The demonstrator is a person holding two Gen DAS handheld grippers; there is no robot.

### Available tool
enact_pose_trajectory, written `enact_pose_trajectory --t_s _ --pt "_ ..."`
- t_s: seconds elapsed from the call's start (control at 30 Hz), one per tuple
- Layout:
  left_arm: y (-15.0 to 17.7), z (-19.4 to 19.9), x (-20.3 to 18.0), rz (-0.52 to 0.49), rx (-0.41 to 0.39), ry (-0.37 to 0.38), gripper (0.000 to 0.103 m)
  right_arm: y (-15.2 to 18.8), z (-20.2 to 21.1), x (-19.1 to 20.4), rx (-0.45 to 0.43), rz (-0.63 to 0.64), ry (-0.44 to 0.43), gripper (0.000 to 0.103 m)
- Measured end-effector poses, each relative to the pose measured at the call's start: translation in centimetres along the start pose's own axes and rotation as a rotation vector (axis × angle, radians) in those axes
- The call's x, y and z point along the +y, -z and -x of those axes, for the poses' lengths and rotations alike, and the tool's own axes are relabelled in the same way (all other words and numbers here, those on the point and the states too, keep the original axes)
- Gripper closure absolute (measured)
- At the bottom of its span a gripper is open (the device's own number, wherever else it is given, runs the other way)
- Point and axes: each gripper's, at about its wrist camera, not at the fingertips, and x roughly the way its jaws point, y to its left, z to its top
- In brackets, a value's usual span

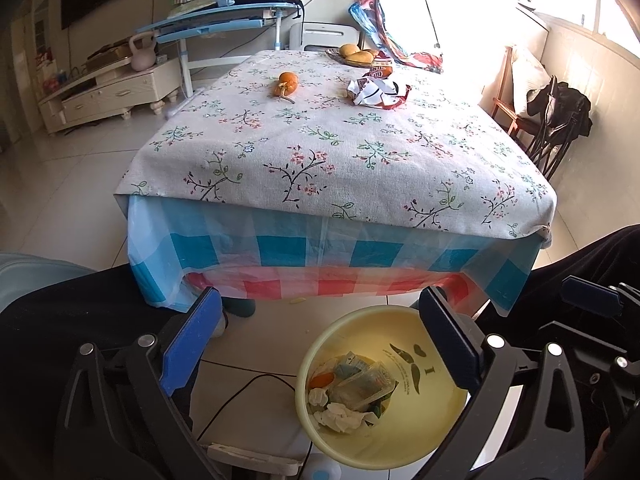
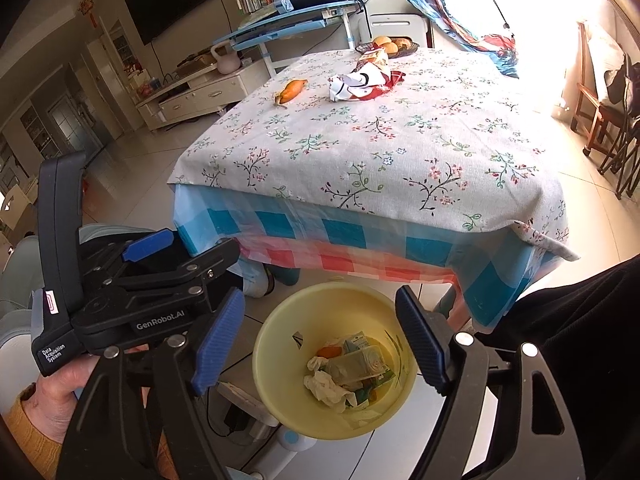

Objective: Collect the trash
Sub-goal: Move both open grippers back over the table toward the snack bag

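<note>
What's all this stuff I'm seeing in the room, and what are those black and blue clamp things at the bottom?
Table: one, floral cloth over blue-and-red checked cover, centre.
Orange peel: one, orange, far left of tabletop.
Crumpled wrapper: one, white and red, far tabletop.
Fruit dish: one, yellowish fruit, table's far edge.
Bin: one, pale yellow, on the floor before the table.
Trash: several pieces, tissue and packets, inside the bin.
Kettlebell: one, pale pink, on the white cabinet at left.
Desk: one, blue, behind the table, with books and a bag.
Left gripper: black, blue fingers open, empty, above the bin.
Right gripper: same, open, empty.
Hand: one, yellow sleeve, holding the left gripper.
</note>
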Motion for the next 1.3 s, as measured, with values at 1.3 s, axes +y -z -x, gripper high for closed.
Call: enact_pose_trajectory --t_s 1.3 --pt "-12.2 -2.1 4.6 0.058 -0.129 -0.089 0.007 -11.0 -3.6 -2.7 -0.103 -0.042 -0.02 0.015"
